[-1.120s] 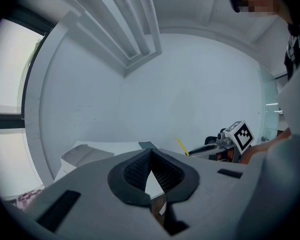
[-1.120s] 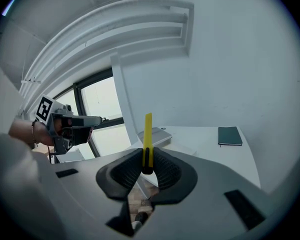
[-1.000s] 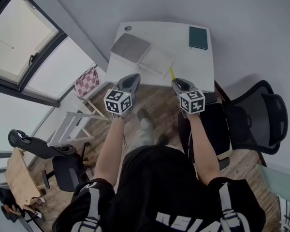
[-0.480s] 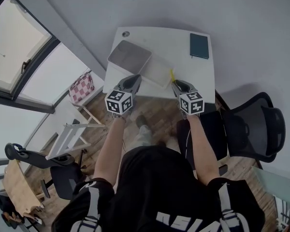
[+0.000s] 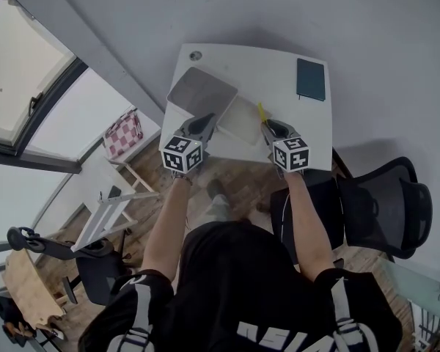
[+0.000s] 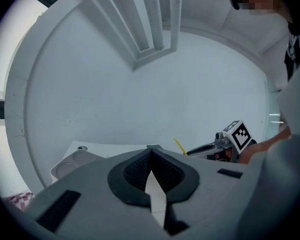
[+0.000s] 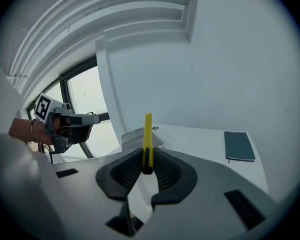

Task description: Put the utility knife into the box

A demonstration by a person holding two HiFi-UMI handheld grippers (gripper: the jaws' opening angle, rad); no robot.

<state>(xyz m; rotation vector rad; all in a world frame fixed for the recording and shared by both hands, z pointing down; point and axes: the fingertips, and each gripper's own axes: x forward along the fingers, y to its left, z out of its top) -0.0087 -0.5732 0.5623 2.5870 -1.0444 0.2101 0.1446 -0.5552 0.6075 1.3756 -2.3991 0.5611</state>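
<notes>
My right gripper (image 5: 271, 128) is shut on a yellow utility knife (image 5: 261, 113), which sticks up and forward from between the jaws (image 7: 147, 134). It hangs over the white table's front edge (image 5: 227, 151), just right of a pale, open box (image 5: 240, 119). Over the same edge, my left gripper (image 5: 201, 125) is shut with nothing between its jaws. A grey lid-like tray (image 5: 202, 94) lies beside the box at the table's back left. The left gripper view shows its closed jaws, the knife tip (image 6: 179, 146) and the right gripper (image 6: 215, 146).
A dark green notebook (image 5: 311, 79) lies at the table's back right corner (image 7: 239, 146). A black office chair (image 5: 385, 204) stands to my right, and a checked stool (image 5: 125, 134) and a folding frame to my left. A grey wall runs behind the table.
The person has moved toward the table. Both grippers, which were short of its front edge, are now over that edge. The right gripper still holds the knife.
</notes>
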